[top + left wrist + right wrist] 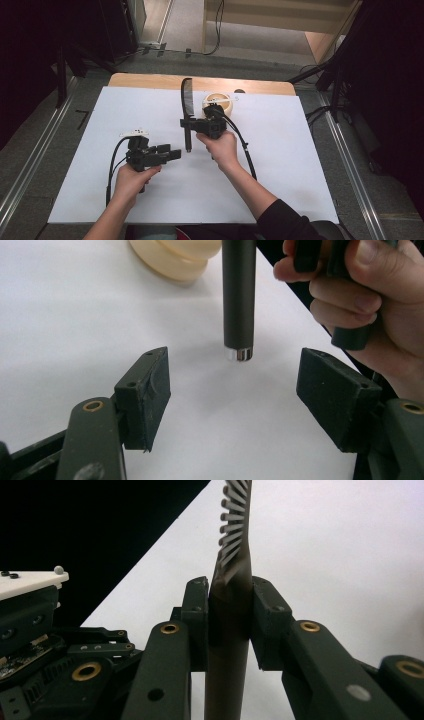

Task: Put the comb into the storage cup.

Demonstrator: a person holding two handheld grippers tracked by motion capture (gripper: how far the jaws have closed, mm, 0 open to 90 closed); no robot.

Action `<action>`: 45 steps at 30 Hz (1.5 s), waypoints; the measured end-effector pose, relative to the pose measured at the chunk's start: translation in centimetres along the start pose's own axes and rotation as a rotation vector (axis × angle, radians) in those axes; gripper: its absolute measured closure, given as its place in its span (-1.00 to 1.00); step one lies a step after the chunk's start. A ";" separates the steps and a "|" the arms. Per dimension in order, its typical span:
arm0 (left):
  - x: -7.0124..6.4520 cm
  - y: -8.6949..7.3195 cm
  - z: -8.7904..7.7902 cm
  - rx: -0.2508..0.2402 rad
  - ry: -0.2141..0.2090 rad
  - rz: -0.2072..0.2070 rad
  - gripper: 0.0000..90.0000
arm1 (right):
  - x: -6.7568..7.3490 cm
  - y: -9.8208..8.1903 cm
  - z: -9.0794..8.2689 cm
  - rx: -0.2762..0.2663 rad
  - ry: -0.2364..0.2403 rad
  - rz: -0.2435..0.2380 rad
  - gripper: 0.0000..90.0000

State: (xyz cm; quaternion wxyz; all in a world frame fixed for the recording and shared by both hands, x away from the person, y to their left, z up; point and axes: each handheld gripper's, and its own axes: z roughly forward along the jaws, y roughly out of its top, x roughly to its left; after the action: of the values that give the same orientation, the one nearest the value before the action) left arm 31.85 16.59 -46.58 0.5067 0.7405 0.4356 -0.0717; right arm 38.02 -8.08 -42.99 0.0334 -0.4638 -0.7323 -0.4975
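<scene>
Forearms enter from the near edge of the high view, the left gripper (172, 153) hovering with its jaws spread and nothing between them, just left of the comb (187, 111), which the right gripper (192, 123) pinches at the neck where handle meets teeth, above the white table (300, 170). A cream bowl (220, 102) sits just right of the comb's toothed end, at the far side. To do this handover well, I judge the right grip should stay firm and level while the left hand draws clear sideways, not brushing the handle. Seen from the left gripper view, both pads (147, 395) stand wide apart and the round dark handle (239, 295) ends short of them, its silvery tip hanging free over the table, with the other hand (370, 295) beside it. From the right gripper view the jaws clamp the brownish-black comb (229, 630) squarely, its fine teeth (235, 520) running away beyond the pads.
</scene>
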 end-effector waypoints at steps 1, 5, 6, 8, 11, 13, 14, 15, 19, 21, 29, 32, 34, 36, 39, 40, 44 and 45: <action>0.1 0.0 -0.1 0.013 -0.002 -0.002 -0.33 | 0.0 0.0 0.0 -0.005 0.000 -0.006 0.56; 0.5 -0.1 -0.4 0.049 0.003 0.016 -0.33 | -0.1 0.0 -0.5 -0.010 -0.003 -0.014 0.56; 0.6 -0.1 -0.4 0.056 0.005 0.014 -0.33 | -0.1 -0.1 -0.5 -0.012 -0.001 -0.018 0.56; 0.7 -0.2 -0.6 0.074 0.011 0.025 -0.33 | -0.2 -0.1 -0.7 -0.013 -0.006 -0.021 0.56; 0.6 -0.3 -0.7 0.094 0.026 0.044 -0.33 | -0.3 -0.2 -1.0 -0.016 -0.007 -0.023 0.56; 0.6 -0.3 -0.9 0.111 0.038 0.057 -0.33 | -0.3 -0.2 -1.0 -0.021 -0.009 -0.027 0.56; 0.6 -0.4 -0.9 0.118 0.042 0.064 -0.33 | -0.3 -0.2 -1.1 -0.023 -0.009 -0.029 0.56; 0.6 -0.4 -1.0 0.126 0.050 0.070 -0.33 | -0.3 -0.2 -1.1 -0.023 -0.011 -0.032 0.56; 0.7 -0.6 -1.3 0.151 0.079 0.095 -0.33 | -0.3 -0.2 -1.1 -0.022 -0.018 -0.041 0.56; 0.7 -0.7 -1.4 0.160 0.085 0.102 -0.33 | -0.3 -0.2 -1.1 -0.025 -0.020 -0.046 0.56; 0.6 -1.0 -1.8 0.182 0.114 0.136 -0.33 | -0.4 -0.1 -1.5 -0.035 -0.040 -0.066 0.56; 0.4 -1.1 -1.9 0.186 0.132 0.151 -0.33 | -0.5 -0.1 -1.7 -0.041 -0.045 -0.069 0.56; 0.4 -1.1 -1.9 0.191 0.131 0.155 -0.33 | -0.6 -0.1 -1.8 -0.048 -0.052 -0.067 0.56; 0.4 -1.2 -1.9 0.194 0.136 0.159 -0.33 | -0.7 0.0 -1.9 -0.054 -0.056 -0.071 0.56; 0.4 -1.2 -2.1 0.198 0.138 0.163 -0.33 | -0.8 0.0 -2.2 -0.060 -0.068 -0.079 0.56; 0.4 -1.3 -2.1 0.201 0.140 0.165 -0.33 | -0.9 0.0 -2.3 -0.063 -0.072 -0.079 0.56; 0.4 -1.3 -2.4 0.206 0.149 0.174 -0.33 | -1.2 0.1 -2.8 -0.071 -0.081 -0.082 0.56; 0.4 -1.4 -2.4 0.204 0.151 0.173 -0.33 | -1.2 0.1 -2.9 -0.075 -0.084 -0.078 0.56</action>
State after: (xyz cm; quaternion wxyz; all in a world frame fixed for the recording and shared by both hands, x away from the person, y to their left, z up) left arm 30.33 18.93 -46.61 0.3987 0.8264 0.3973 -0.0157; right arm 37.60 -11.02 -42.09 -0.0342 -0.4564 -0.7314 -0.5055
